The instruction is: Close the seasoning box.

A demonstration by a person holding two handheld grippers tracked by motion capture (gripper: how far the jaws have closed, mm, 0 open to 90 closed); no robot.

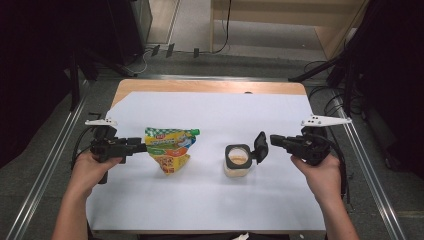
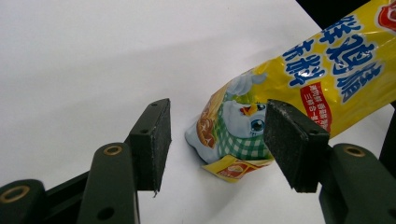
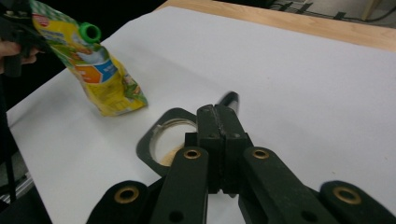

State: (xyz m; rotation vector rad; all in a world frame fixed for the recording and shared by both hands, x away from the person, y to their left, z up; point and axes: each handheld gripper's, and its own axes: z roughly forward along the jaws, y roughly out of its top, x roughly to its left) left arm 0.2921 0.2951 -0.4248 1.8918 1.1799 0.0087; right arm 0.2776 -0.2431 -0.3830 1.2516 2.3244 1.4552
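Note:
A yellow printed pouch (image 1: 170, 147) with a green cap (image 1: 196, 132) lies on the white sheet, left of centre. My left gripper (image 1: 142, 146) is at its left edge. In the left gripper view the jaws (image 2: 219, 116) stand apart around the pouch's bottom corner (image 2: 233, 135), and the pads do not press on it. A small clear jar (image 1: 237, 161) of tan contents stands right of centre, its black flip lid (image 1: 260, 146) raised. Just right of the lid, my right gripper (image 1: 272, 139) is shut with nothing between its pads (image 3: 217, 112). The jar's rim (image 3: 154, 135) shows beyond them.
The white sheet (image 1: 210, 200) covers most of a wooden table (image 1: 200, 86). Metal rails (image 1: 370, 175) run along both sides. Cables and dark stands lie on the floor beyond the far edge. The pouch (image 3: 100, 74) leans toward the person's left hand (image 3: 14, 49).

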